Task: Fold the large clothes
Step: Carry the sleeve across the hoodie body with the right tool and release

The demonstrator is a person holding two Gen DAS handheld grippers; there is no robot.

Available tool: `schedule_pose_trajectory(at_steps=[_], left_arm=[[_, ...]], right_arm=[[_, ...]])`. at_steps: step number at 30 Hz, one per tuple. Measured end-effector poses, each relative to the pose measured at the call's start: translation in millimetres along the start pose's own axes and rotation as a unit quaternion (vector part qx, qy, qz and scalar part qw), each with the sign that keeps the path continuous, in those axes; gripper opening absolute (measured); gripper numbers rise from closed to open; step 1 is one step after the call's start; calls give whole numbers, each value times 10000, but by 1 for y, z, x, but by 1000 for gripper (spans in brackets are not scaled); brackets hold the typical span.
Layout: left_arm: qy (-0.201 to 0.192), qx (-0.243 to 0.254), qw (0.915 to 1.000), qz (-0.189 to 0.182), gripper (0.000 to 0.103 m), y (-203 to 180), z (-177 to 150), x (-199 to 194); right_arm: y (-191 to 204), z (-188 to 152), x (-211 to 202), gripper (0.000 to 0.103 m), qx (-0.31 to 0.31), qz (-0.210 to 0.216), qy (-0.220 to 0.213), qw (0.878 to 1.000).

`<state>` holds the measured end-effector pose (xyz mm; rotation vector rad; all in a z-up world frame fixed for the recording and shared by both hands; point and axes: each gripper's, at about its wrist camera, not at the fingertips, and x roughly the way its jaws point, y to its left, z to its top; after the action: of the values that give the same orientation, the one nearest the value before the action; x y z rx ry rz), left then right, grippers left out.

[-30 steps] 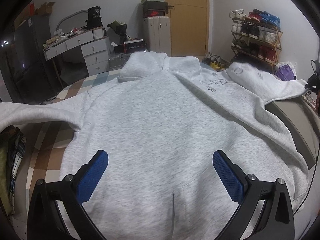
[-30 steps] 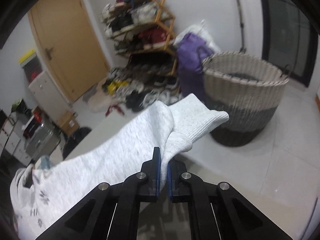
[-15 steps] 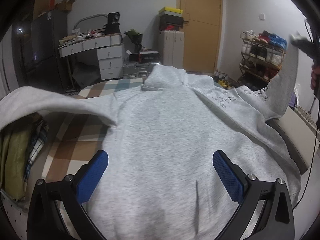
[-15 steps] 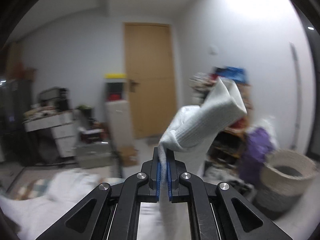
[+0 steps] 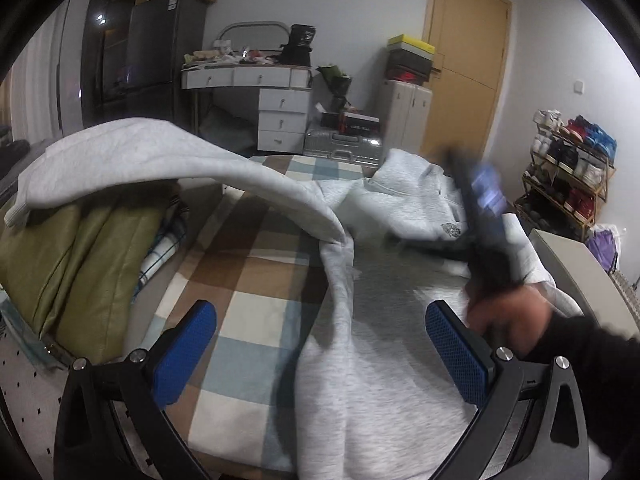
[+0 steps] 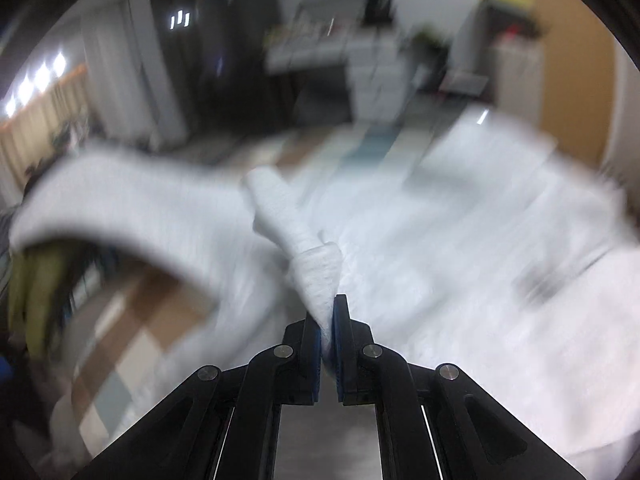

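A light grey hoodie (image 5: pixel 384 320) lies spread on the checked bed cover (image 5: pixel 256 280). Its left sleeve (image 5: pixel 160 160) arches up over green cushions. My left gripper (image 5: pixel 320 344) is open and empty, low over the hoodie's lower left edge. My right gripper (image 6: pixel 329 312) is shut on the ribbed cuff of the other sleeve (image 6: pixel 308 256) and holds it over the hoodie's body. In the left wrist view the right gripper (image 5: pixel 480 208) is a blurred dark shape over the hoodie's chest, with the hand behind it.
Green cushions (image 5: pixel 68 256) sit at the bed's left side. A white drawer desk (image 5: pixel 276 116), a suitcase (image 5: pixel 344 148), a door (image 5: pixel 464 76) and a shoe rack (image 5: pixel 568 176) stand beyond the bed. A pale bed edge panel (image 5: pixel 580 272) is at the right.
My right gripper has swung the sleeve cuff from high at the right down and across over the hoodie's body. The left wrist view has turned left, showing more of the bed and cushions.
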<state>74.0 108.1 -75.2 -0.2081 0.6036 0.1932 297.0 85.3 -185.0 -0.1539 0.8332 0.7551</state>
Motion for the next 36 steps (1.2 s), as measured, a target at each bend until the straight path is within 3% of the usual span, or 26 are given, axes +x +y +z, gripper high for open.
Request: schedule_pose_trajectory(at_steps=[2,4,5,6,8,10,13,15,17,19,22,25,26,27,29,34,36], left_arm=[[25,6,10000,-2,102,0,2,3],[4,79,10000,-20,102,-4,5,4],[10,115,9999,-44,102,-6,9,8],[4,144,9999,-77,102,-6,12,8],[-6,170,9996,-207,102,-14,31,21],[-12,295,9989,-351,102,-22,43,24],[-74,665,9964,-518,102,-50,72,49],[56,1059,9935,-412,102,-77,85,79],[526,1373,9883,-396,102,-105,91,125],[928,1464,9841,-379,102,-124,90,162],[1750,1842,9661,-468,102,-148,73,221],[1892,2439,9501,461,102,-158,51,258],[2041,2515,9444,563,103,-155,42,268],[1982,2330,9512,412,102,-148,43,268],[2231,1939,9550,255,102,-134,45,272],[2370,2072,9485,362,101,-136,53,265],[2088,2118,9547,-28,101,-153,67,249]], right_arm=[[-1,-14,27,14,247,117,356,9990],[-12,-17,19,27,603,606,283,9959],[-23,-15,12,46,773,899,359,9923],[-32,-14,2,58,1004,1186,383,9871],[-47,-16,-32,60,1211,1358,-14,9833],[-73,-17,-68,75,1407,1034,-423,9837],[-123,-19,-104,84,1630,129,-919,9822],[-162,-24,-111,87,1966,-202,-1103,9741],[-194,-34,-105,87,2462,-419,-1149,9615],[-222,-52,-88,88,3172,-293,-1188,9404],[-244,-81,-73,83,3921,45,-1319,9104],[-240,-88,-88,88,3732,256,-1746,9108],[-239,-88,-91,88,3729,335,-1825,9091],[-239,-91,-94,88,3812,363,-1963,9027],[-248,-93,-95,89,4072,393,-2038,8894],[-265,-78,-94,90,4081,409,-1921,8915],[-269,-80,-98,90,4102,424,-1919,8906]])
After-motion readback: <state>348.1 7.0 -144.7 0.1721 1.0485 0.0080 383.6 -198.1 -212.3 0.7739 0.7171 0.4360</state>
